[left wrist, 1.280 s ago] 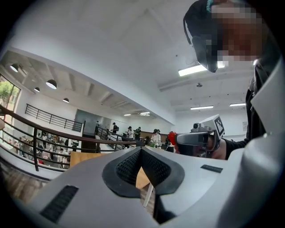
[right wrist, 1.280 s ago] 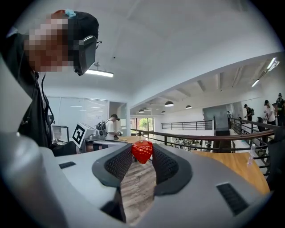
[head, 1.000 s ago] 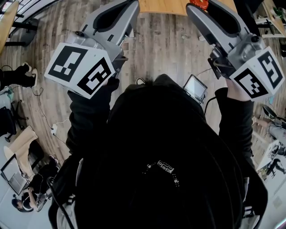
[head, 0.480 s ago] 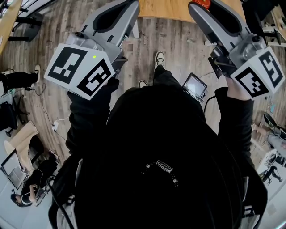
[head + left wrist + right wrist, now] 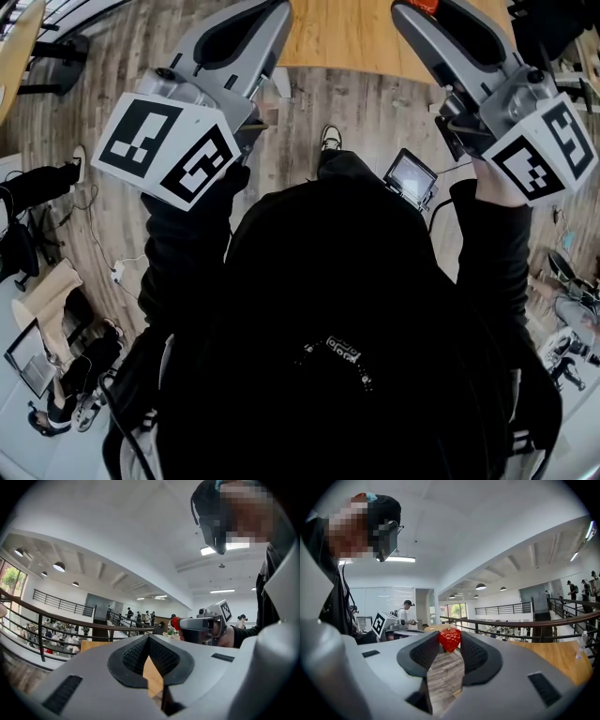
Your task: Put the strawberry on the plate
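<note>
Right gripper (image 5: 450,642): grey two-jaw tool with black ribbed pads. The jaws stand partly apart and are clamped on a red strawberry (image 5: 450,639).
Red strawberry: pinched at the very tips of the pads, one pad against each side, with its top showing above them. In the head view it is a red spot (image 5: 424,6) at the top edge of the frame. In the left gripper view it shows at the far end of the right gripper (image 5: 175,622).
Left gripper (image 5: 149,638): same grey build. Its pad tips meet with nothing between them, and only a narrow wedge of gap runs behind the tips.
Marker cubes: white cube with black squares on the left tool (image 5: 173,150), and a matching one on the right tool (image 5: 544,150).
Hands: each tool is held out in front of the person, side by side and well apart.
Person: black hooded top (image 5: 328,328) fills the lower part of the head view.
Table: light wooden table top (image 5: 347,37) lies ahead of both tools.
Floor: grey-brown plank floor (image 5: 356,103) lies beneath, and also shows through the right jaws' gap (image 5: 445,677).
Surroundings: dark metal railing (image 5: 525,620) stands beyond.
</note>
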`<state>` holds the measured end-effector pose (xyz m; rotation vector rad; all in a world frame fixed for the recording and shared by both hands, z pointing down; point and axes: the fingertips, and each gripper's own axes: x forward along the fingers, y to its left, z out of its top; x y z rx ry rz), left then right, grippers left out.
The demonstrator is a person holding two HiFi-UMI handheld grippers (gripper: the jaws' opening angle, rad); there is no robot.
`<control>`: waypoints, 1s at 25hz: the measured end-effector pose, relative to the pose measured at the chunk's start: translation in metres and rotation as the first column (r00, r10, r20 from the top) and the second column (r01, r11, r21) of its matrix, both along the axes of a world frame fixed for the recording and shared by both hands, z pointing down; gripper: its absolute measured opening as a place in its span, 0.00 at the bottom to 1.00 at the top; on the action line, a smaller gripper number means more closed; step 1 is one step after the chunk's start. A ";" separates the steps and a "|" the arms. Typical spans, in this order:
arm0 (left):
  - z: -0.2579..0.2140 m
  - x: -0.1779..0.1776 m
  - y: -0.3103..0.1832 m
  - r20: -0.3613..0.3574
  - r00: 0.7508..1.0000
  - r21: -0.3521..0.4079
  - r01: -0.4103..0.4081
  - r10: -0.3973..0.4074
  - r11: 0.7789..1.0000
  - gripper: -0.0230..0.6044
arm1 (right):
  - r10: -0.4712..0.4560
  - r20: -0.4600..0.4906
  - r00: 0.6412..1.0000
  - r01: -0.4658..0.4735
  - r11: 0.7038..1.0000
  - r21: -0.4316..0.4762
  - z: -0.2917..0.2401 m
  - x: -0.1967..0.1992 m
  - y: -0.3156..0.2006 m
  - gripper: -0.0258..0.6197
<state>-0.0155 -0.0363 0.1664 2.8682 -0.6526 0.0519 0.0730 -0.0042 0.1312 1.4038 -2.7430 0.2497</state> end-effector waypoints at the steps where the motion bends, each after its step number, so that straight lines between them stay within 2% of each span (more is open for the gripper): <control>1: -0.001 0.002 -0.006 0.000 1.000 0.002 0.005 -0.005 1.000 0.04 | -0.006 -0.002 1.000 0.006 1.000 0.003 -0.001 0.002 -0.006 0.27; 8: -0.015 0.025 -0.035 0.007 1.000 0.025 0.030 -0.030 0.999 0.04 | -0.033 0.017 0.999 0.033 0.999 0.017 -0.008 0.028 -0.038 0.27; 19: -0.009 0.057 -0.077 0.025 0.998 0.049 0.052 -0.053 0.997 0.04 | -0.051 0.046 0.998 0.049 0.998 0.037 0.003 0.064 -0.084 0.27; 25: 0.001 0.079 -0.096 0.046 0.997 0.026 0.061 -0.062 0.998 0.04 | -0.060 0.081 0.995 0.060 0.998 0.013 0.015 0.091 -0.107 0.27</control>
